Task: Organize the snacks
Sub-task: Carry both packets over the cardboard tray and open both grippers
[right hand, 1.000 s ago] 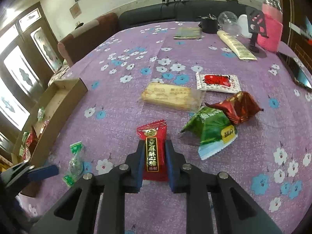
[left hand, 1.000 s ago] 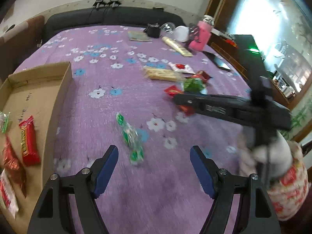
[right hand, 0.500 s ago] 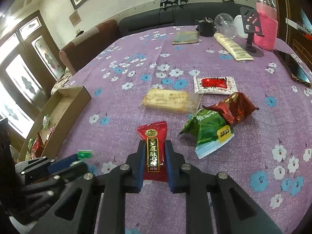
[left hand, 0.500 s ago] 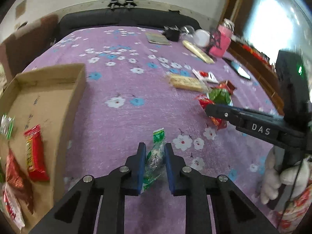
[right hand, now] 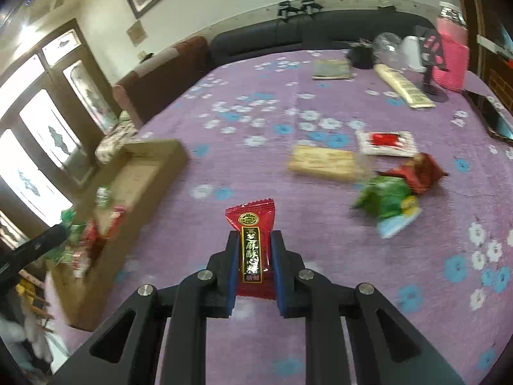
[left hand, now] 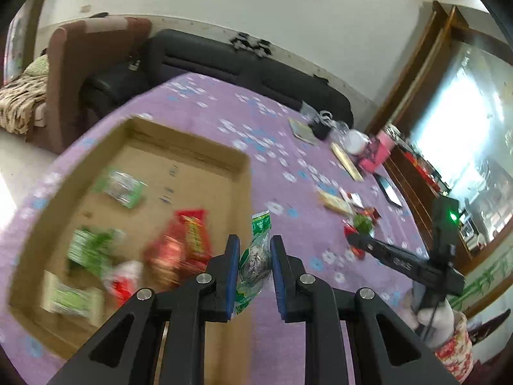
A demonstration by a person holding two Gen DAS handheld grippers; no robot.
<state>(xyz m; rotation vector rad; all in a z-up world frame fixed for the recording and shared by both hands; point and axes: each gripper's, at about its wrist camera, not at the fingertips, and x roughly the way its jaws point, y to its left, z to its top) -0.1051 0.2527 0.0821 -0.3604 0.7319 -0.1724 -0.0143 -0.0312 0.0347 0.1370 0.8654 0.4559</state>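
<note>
Your left gripper pinches the green-ended candy just right of the cardboard box's near-right rim, box lying leftward; right gripper pinches the red sesame candy, farther off

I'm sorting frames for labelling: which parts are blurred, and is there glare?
Left wrist view: cardboard box and its snacks smeared, held green candy sharp, window blown out. Right wrist view: held red candy crisp, green packet blurred.
</note>
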